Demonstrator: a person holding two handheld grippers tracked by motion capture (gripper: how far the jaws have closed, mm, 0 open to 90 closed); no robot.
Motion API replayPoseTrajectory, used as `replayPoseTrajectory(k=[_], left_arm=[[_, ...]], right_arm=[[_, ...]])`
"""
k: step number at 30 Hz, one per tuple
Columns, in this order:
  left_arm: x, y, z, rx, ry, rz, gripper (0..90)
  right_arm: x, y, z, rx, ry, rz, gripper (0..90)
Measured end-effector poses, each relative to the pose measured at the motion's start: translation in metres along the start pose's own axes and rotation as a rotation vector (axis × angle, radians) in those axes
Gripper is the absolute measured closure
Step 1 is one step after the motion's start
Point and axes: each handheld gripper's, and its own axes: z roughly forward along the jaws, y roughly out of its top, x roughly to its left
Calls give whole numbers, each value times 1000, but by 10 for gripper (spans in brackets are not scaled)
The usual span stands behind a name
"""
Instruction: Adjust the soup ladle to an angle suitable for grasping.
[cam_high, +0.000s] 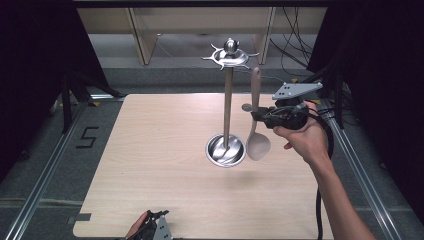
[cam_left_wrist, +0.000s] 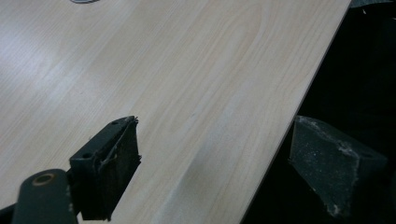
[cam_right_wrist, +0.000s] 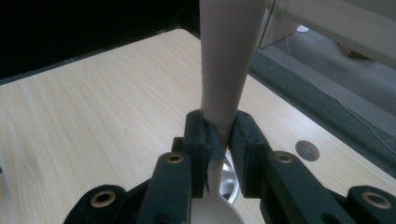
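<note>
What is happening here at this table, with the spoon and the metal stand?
The right gripper is shut on the handle of a pale spoon, holding it upright in the air beside the metal stand, bowl end down. The stand's hooks on top carry nothing. The left gripper rests open at the near edge of the wooden table.

spoon (cam_high: 256, 125) | beige - upright, bowl down | beside stand (cam_high: 228, 105)

Right gripper (cam_high: 256, 116) fingers clamped, raised; left gripper (cam_left_wrist: 212, 163) fingers apart
</note>
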Motion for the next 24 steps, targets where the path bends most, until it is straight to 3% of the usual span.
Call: replayPoseTrajectory(k=[6, 8, 12, 15, 17, 21, 24], left_arm=[[-1, 0, 1, -10, 4, -4, 149], [-1, 0, 1, -11, 3, -6, 149], [0, 0, 1, -5, 8, 0, 149], [-1, 0, 1, -11, 4, -3, 149], [0, 0, 1, -8, 5, -1, 149], [0, 0, 1, -5, 9, 3, 149], [0, 0, 0, -2, 1, 5, 149]], right_arm=[[-2, 5, 4, -5, -18, -21, 778], [-2, 6, 3, 19, -8, -4, 777], [-3, 8, 5, 12, -22, -17, 778], [-2, 8, 7, 20, -18, 0, 778], [-3, 9, 7, 34, -13, -21, 778], [-2, 10, 9, 35, -5, -3, 778], [-3, 12, 10, 39, -14, -21, 778]])
